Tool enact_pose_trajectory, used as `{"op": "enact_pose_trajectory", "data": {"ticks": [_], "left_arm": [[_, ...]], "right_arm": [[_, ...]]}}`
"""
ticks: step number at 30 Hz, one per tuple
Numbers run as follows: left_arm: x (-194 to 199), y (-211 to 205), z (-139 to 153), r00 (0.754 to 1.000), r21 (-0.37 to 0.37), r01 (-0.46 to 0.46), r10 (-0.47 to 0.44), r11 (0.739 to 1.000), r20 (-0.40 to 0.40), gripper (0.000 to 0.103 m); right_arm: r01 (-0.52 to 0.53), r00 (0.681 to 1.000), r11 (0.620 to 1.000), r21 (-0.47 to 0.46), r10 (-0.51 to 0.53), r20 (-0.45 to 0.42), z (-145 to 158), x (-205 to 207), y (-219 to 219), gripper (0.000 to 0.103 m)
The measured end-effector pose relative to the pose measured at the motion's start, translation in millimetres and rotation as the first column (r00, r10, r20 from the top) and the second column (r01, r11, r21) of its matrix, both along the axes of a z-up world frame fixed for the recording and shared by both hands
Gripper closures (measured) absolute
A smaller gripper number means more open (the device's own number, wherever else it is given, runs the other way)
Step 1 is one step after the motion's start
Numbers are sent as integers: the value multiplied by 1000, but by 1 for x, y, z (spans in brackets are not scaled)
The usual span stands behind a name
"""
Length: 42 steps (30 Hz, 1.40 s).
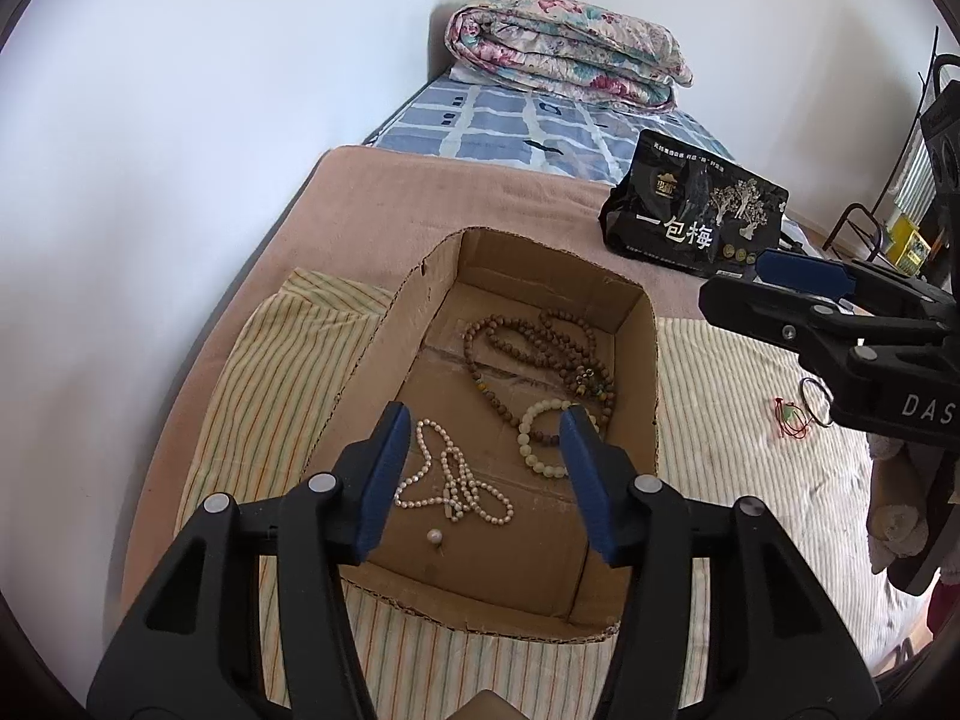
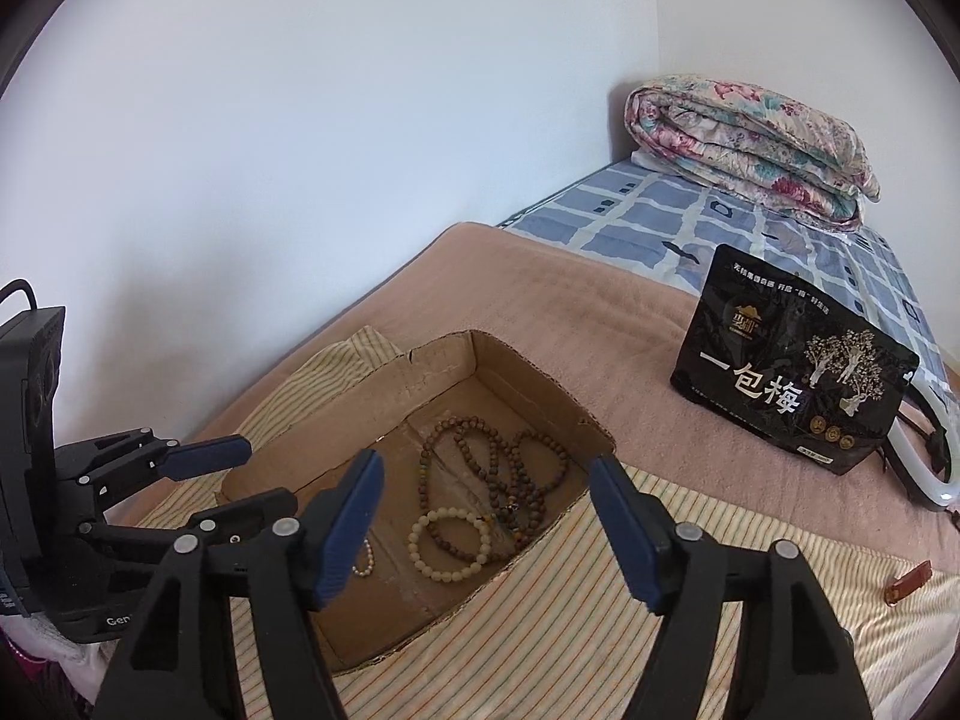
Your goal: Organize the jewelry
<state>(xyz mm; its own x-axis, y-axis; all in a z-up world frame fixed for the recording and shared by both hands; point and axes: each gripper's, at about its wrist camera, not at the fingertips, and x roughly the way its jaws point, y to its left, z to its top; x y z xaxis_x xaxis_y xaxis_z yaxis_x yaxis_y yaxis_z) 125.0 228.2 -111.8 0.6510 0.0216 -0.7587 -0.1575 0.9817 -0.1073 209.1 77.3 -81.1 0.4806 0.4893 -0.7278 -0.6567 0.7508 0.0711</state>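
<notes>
a shallow cardboard box (image 1: 636, 324) sits open on a striped cloth (image 1: 252, 396) spread over the pink blanket (image 1: 384, 192) of the bed. the left tool (image 1: 486, 450) hangs over the box's near end, jaws apart with nothing between the blue pads; the white pearl necklace (image 1: 456, 483) lies loose on the box floor below that gap, bunched toward the near left corner, and one loose pearl (image 1: 433, 536) rests just in front of it. a long strand of brown wooden beads (image 1: 540, 354) is coiled toward the box's far right side, and a cream bead bracelet (image 1: 543, 435) lies just beside it along the right wall, partly hidden behind the left tool's right pad.

the right tool (image 2: 487, 501) is spread wider, also gripping nothing, poised over the box's right edge where the cardboard meets the striped cloth. from its camera the cream bracelet (image 2: 450, 543) touches a smaller brown bracelet (image 2: 459, 531), which may be part of the long strand; the view is too tangled to tell.

outside the box, on the cloth near its right edge, lie a thin metal ring (image 1: 817, 401) and a small red-and-green trinket (image 1: 789, 417). a black snack bag (image 2: 792, 366) stands on the blanket toward the far right, and a folded floral quilt (image 1: 570, 54) sits at the far end of the bed, against the wall.
</notes>
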Motion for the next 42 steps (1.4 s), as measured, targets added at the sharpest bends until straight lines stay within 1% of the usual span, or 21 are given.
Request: {"op": "enact_pose_trajectory", "data": {"ticks": [1, 3, 6, 9, 14, 16, 21, 29, 34, 37, 42], "left_arm": [[0, -1, 0, 1000, 4, 3, -3, 1000, -1, 49], [1, -4, -1, 1000, 8, 9, -9, 1000, -9, 48], [3, -8, -1, 1000, 20, 20, -19, 1000, -13, 47], [3, -12, 1, 1000, 37, 26, -26, 999, -1, 47], [3, -23, 5, 999, 62, 49, -49, 997, 8, 47], [4, -28, 6, 998, 69, 62, -63, 996, 8, 47], [6, -44, 11, 996, 78, 85, -86, 993, 13, 47], [12, -78, 18, 988, 79, 152, -154, 985, 20, 47], [20, -107, 15, 979, 76, 205, -206, 976, 4, 47], [26, -124, 11, 968, 55, 250, -250, 967, -10, 47], [33, -151, 6, 956, 35, 293, -292, 956, -15, 47]], "right_arm": [[8, 1000, 1000, 1, -8, 3, 1, 0, -2, 20], [22, 1000, 1000, 5, -22, 7, 1, 1, -6, 15], [40, 999, 999, 12, -41, 6, 2, 3, -13, 15], [58, 998, 998, 21, -58, 7, 4, 4, -23, 10], [98, 995, 995, 31, -98, 5, 6, 7, -43, 9], [119, 993, 992, 42, -119, 10, 9, 8, -54, 2], [171, 984, 983, 60, -174, 32, 19, 9, -89, 0], [263, 963, 964, 39, -265, 48, 25, 15, -158, 0], [345, 938, 938, 24, -345, 40, 22, 22, -209, 0], [389, 921, 921, 17, -389, 31, 17, 24, -239, 0], [440, 898, 898, -12, -440, 26, 7, 28, -278, 0]]}}
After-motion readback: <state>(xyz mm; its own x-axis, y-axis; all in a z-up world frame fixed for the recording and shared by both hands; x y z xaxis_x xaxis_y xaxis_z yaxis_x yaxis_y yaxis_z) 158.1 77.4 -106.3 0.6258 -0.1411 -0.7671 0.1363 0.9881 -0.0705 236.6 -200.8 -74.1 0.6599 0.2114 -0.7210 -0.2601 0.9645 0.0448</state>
